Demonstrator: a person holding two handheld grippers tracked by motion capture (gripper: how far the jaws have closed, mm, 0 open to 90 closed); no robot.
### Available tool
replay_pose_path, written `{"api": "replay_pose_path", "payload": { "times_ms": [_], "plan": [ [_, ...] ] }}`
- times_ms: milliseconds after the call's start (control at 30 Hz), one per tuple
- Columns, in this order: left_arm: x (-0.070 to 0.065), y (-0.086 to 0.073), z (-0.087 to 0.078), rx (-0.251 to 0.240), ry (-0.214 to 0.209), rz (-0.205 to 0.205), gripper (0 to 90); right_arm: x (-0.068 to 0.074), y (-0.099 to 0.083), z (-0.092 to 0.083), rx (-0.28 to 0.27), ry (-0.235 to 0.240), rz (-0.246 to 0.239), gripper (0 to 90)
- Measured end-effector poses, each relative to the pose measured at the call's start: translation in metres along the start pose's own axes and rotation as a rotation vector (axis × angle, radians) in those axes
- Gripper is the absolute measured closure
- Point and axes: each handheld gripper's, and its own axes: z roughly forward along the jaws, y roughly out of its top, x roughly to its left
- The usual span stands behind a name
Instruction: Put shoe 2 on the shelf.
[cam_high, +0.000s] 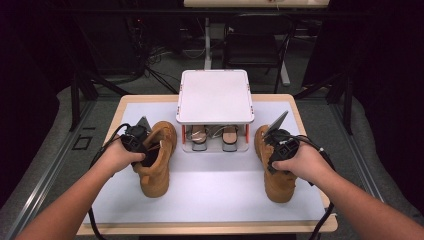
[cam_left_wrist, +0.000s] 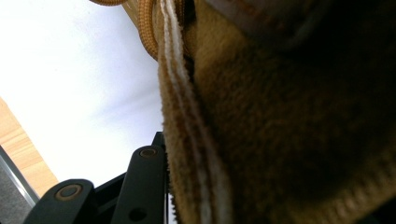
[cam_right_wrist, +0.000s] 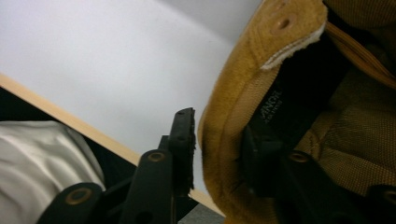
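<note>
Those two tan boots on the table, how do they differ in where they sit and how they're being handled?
The left boot stands left of the white rack, angled, toe towards it; the right boot stands on the rack's right, straighter. The left tool hugs its boot's collar; the right tool straddles its collar with a gap. Both are tan, upright, laced.

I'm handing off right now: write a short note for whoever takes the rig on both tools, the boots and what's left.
Left tool: shut on the collar of the left boot, which stands on the white mat.
Right tool: jaws straddle the collar wall of the right boot, outer pad just clear; treat as no grip.
White rack: sandals on its lower shelf, top bare.
Done: both boots upright, flanking the rack.
Left: probably regrip the right boot, then move both.
</note>
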Motion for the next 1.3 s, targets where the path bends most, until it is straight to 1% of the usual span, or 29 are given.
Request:
{"api": "replay_pose_path", "payload": {
  "times_ms": [33,67,100,133,167,200,300,367,400,467,500,533,567,600,667,700,733,767,833,867,900,967,1033,1067,1133,1167,1233,1267,1300],
  "plan": [
    [0.000,0.000,0.000,0.000,0.000,0.000,64.6,-0.001,0.001,-0.004,0.009,0.001,-0.006,64.9],
    [0.000,0.000,0.000,0.000,0.000,0.000,64.7,-0.001,0.001,-0.007,0.004,0.001,-0.006,64.5],
    [0.000,0.000,0.000,0.000,-0.001,0.000,64.6,-0.002,0.001,-0.010,-0.018,0.006,0.007,63.5],
    [0.000,0.000,0.000,0.000,0.000,0.001,64.5,-0.003,0.002,-0.015,-0.014,0.005,0.001,62.3],
    [0.000,0.000,0.000,0.000,0.000,0.001,64.5,-0.003,0.002,-0.015,-0.014,0.005,0.001,62.3],
    [0.000,0.000,0.000,0.000,-0.001,0.001,64.5,-0.006,0.003,-0.025,-0.044,-0.002,0.006,61.3],
    [0.000,0.000,0.000,0.000,-0.001,0.000,64.5,-0.010,0.004,-0.036,-0.065,-0.030,0.005,60.7],
    [0.000,0.000,0.000,0.000,-0.004,-0.005,64.4,-0.013,0.004,-0.042,-0.077,-0.054,0.016,60.4],
    [0.000,0.000,0.000,0.001,-0.004,-0.005,64.4,-0.015,0.004,-0.046,-0.070,-0.067,0.013,60.4],
    [0.000,0.000,0.000,0.001,-0.004,-0.006,64.3,-0.021,0.003,-0.050,-0.075,-0.093,0.021,60.3],
    [0.000,0.000,0.000,0.001,-0.004,-0.006,64.3,-0.024,0.003,-0.052,-0.070,-0.100,0.028,60.2],
    [0.000,0.000,0.000,0.002,-0.004,-0.005,64.3,-0.024,0.003,-0.052,-0.070,-0.100,0.028,60.2],
    [0.000,0.000,0.000,0.002,-0.004,-0.004,64.2,-0.029,0.002,-0.053,-0.064,-0.107,0.034,60.2],
    [0.000,0.000,0.000,0.002,-0.005,-0.005,64.1,-0.036,0.000,-0.054,-0.073,-0.126,0.056,60.2],
    [0.000,0.000,0.000,0.002,-0.004,-0.004,64.1,-0.039,-0.001,-0.054,-0.072,-0.126,0.064,60.0],
    [0.000,0.000,0.000,0.002,-0.004,-0.005,64.1,-0.042,-0.002,-0.054,-0.078,-0.129,0.076,59.9],
    [0.000,0.000,0.000,0.003,-0.003,-0.005,64.0,-0.050,-0.004,-0.054,-0.078,-0.135,0.092,59.9],
    [0.000,0.000,0.000,0.003,-0.003,-0.005,64.0,-0.052,-0.005,-0.053,-0.082,-0.137,0.102,59.9],
    [0.000,0.000,0.001,0.003,-0.003,-0.006,64.0,-0.055,-0.006,-0.053,-0.075,-0.139,0.102,59.8],
    [0.000,0.001,0.001,0.005,-0.002,-0.006,64.0,-0.060,-0.008,-0.050,-0.073,-0.142,0.117,59.6],
    [0.000,0.001,0.001,0.005,-0.002,-0.005,64.0,-0.062,-0.009,-0.049,-0.065,-0.140,0.118,59.5],
    [0.000,0.001,0.001,0.007,0.000,-0.006,64.0,-0.065,-0.010,-0.044,-0.068,-0.139,0.132,59.5],
    [0.000,0.001,0.001,0.008,-0.001,-0.007,64.0,-0.067,-0.011,-0.042,-0.061,-0.141,0.128,59.5],
    [0.000,0.001,0.001,0.008,0.000,-0.007,63.9,-0.070,-0.012,-0.035,-0.050,-0.133,0.130,59.5],
    [0.000,0.001,0.001,0.008,-0.001,-0.009,64.0,-0.072,-0.012,-0.030,-0.042,-0.127,0.133,59.4],
    [0.000,0.001,0.001,0.009,0.000,-0.009,63.9,-0.072,-0.013,-0.025,-0.044,-0.121,0.143,59.4],
    [0.000,0.001,0.001,0.009,-0.001,-0.009,64.0,-0.072,-0.013,-0.022,-0.044,-0.117,0.143,59.3],
    [0.000,0.001,0.001,0.007,0.000,-0.006,64.0,-0.073,-0.013,-0.021,-0.035,-0.113,0.138,59.3],
    [0.000,0.001,0.001,0.010,-0.001,-0.009,63.9,-0.072,-0.014,-0.014,-0.044,-0.105,0.150,59.4]
  ]
}}
